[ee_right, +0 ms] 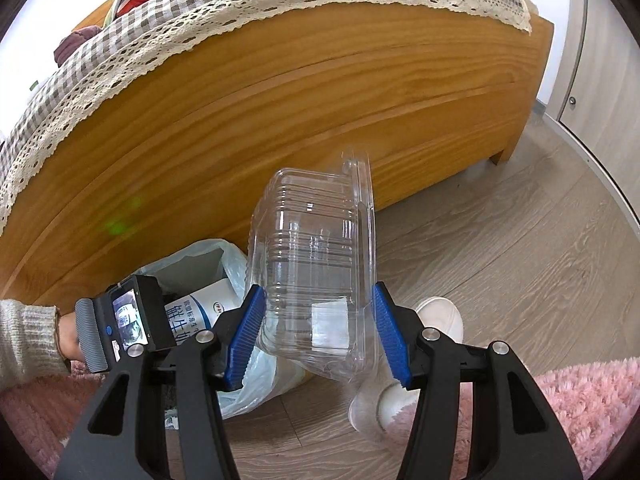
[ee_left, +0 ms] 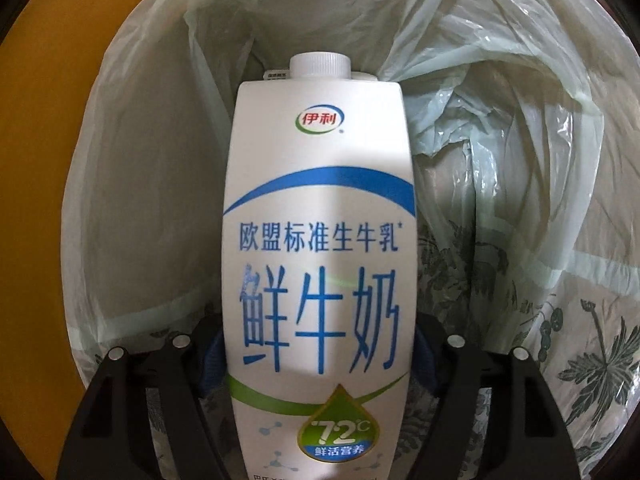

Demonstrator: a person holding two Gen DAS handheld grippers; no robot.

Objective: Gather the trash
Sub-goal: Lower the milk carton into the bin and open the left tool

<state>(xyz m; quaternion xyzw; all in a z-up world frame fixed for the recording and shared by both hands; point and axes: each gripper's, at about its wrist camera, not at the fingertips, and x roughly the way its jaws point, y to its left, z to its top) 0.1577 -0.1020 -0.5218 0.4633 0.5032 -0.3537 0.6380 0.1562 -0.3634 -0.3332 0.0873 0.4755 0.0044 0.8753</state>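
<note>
The tall white milk carton with blue lettering (ee_left: 320, 248) is clamped at its lower body between the blue ribbed pads of the left gripper (ee_left: 318, 344), and it is held inside the mouth of the bin lined with a pale green plastic bag (ee_left: 132, 184). Its long axis runs along the gripper's line, steeply downward, with the white screw cap (ee_left: 320, 66) pointing deepest into the bin. The step in hand is judged to be the release: the carton is best let go only once it is clear of the liner's crumpled folds, so that the bag is not dragged down.

Beside the bin, the clear ribbed plastic clamshell box (ee_right: 316, 264) is gripped by the right gripper (ee_right: 318, 332), its pads pressed on both sides. Beyond the bin, a wooden cabinet (ee_right: 280, 100) is seen.
</note>
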